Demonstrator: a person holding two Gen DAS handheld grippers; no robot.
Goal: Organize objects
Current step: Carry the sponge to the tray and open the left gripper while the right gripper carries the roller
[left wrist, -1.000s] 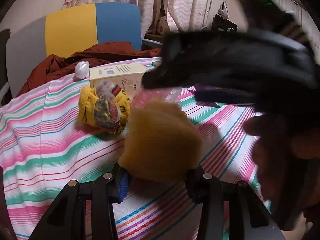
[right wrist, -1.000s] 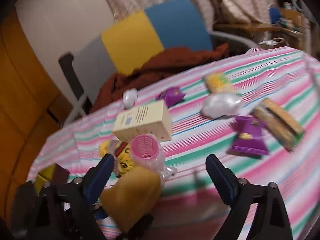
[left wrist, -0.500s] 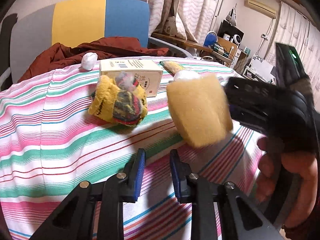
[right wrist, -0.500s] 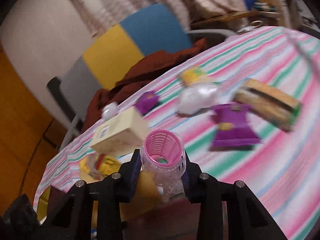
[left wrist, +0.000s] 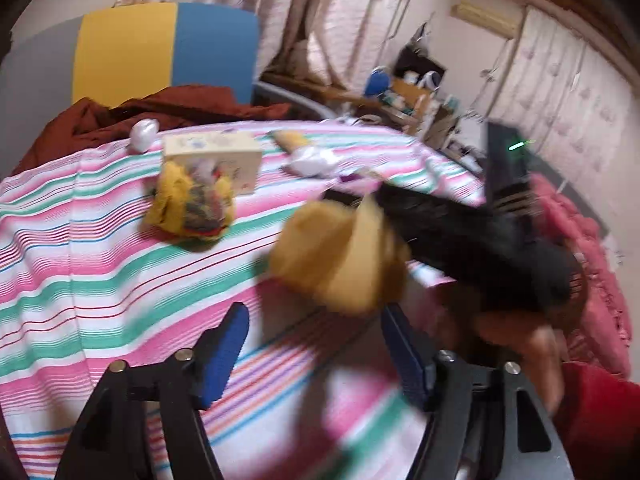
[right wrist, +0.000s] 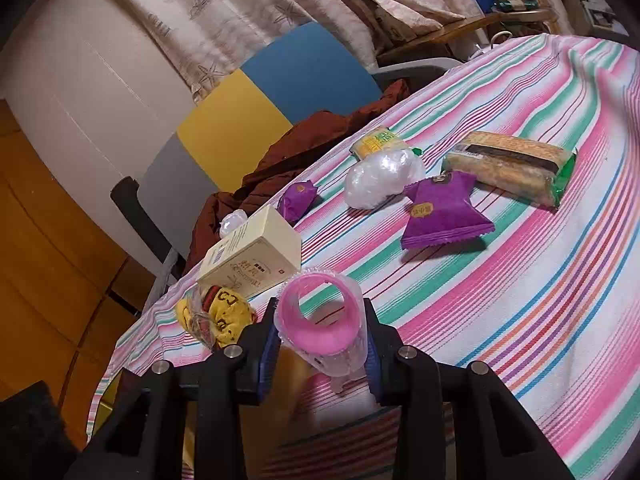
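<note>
Striped tabletop (right wrist: 540, 300), mid-sorting: right claw (right wrist: 320, 344) clamps a wrapped pink roller (right wrist: 320, 316); left claw (left wrist: 316, 356) is opening, empty. Next, likely placing the roller.

**The yellow thing changes hands**

A second ago the left gripper (left wrist: 316, 354) held the yellow sponge (left wrist: 340, 256). Then it shut on nothing. Now its fingers (left wrist: 224, 352) are opening again, and the sponge hangs past them, not between them. The right gripper (right wrist: 320, 344) was wide open above the cream box (right wrist: 256, 252). It has since closed on the pink roller (right wrist: 320, 320) and holds it in front of that box.
</note>
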